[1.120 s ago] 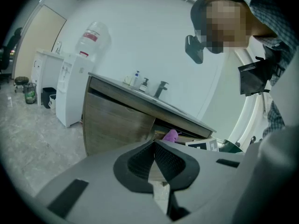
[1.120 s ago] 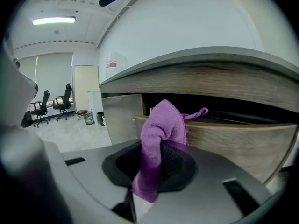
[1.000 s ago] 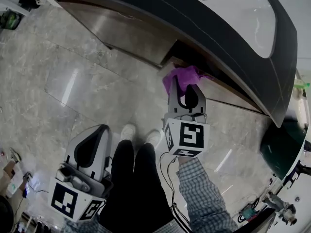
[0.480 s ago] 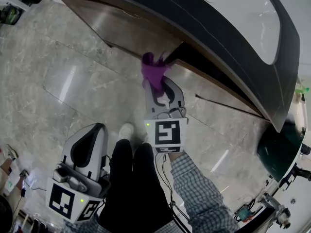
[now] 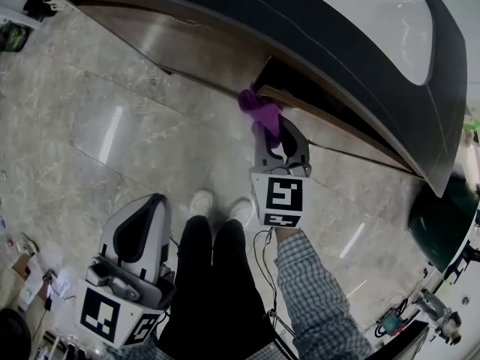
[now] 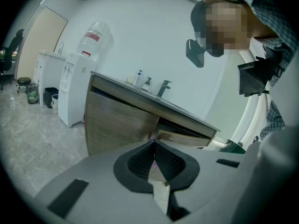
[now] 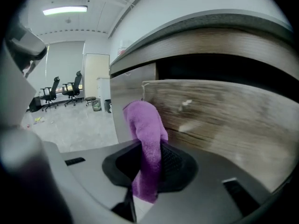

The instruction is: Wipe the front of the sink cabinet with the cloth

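A person stands at a sink cabinet (image 5: pixel 187 43), seen from above. The right gripper (image 5: pixel 271 126) is clamped on a purple cloth (image 5: pixel 261 109), which hangs out past its tips and presses against the wooden front at the corner of a drawer (image 7: pixel 219 111) that stands slightly ajar. Over the last second the cloth has swept left along the front and come back right, so a wiping stroke looks under way, with most of the long panel to the left probably still to be covered. The left gripper (image 5: pixel 150 205) hangs low beside the person's legs (image 5: pixel 206 276), jaws together on nothing, well apart from the cabinet. The overhanging dark bench (image 5: pixel 352 58) edge and the protruding drawer may snag the cloth. A faucet (image 6: pixel 163 87) and soap bottles (image 6: pixel 142 80) stand on the bench; a water dispenser (image 6: pixel 77 87) stands beyond the cabinet's far end.
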A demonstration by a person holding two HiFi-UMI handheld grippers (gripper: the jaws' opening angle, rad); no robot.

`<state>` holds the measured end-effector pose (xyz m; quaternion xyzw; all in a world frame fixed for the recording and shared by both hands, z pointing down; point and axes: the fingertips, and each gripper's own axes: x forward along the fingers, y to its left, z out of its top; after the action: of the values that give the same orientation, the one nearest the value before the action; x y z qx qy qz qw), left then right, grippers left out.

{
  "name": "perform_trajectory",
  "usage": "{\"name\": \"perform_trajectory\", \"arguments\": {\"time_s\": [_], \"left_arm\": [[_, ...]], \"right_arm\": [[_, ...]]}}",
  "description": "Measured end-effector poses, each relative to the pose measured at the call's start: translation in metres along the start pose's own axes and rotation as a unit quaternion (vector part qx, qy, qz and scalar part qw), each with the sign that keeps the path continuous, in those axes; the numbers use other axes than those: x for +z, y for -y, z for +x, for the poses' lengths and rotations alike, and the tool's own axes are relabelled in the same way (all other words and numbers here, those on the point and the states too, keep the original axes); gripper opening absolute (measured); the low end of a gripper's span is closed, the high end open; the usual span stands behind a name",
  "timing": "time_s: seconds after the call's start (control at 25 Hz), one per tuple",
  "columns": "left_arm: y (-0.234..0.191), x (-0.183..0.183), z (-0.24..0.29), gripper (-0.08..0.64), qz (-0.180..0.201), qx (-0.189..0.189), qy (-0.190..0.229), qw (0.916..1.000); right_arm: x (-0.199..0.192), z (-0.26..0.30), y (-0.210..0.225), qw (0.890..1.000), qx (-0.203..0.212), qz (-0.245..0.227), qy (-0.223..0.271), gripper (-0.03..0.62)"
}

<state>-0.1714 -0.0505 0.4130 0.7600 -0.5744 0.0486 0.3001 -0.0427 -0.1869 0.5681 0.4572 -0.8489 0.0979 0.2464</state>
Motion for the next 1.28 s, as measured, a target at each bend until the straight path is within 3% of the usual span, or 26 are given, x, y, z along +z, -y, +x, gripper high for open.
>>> {"name": "perform_trajectory", "arguments": {"time_s": [0.84, 1.28], "left_arm": [[0.072, -0.011, 0.05, 0.011, 0.03, -0.065, -0.034, 0.9969], [0.103, -0.024, 0.068, 0.011, 0.045, -0.087, -0.051, 0.9939]], "right_arm": [[-0.053, -0.076, 0.132, 0.992, -0.121, 0.039, -0.027, 0.077], [-0.099, -0.125, 0.214, 0.977, -0.195, 0.069, -0.045, 0.077]]}}
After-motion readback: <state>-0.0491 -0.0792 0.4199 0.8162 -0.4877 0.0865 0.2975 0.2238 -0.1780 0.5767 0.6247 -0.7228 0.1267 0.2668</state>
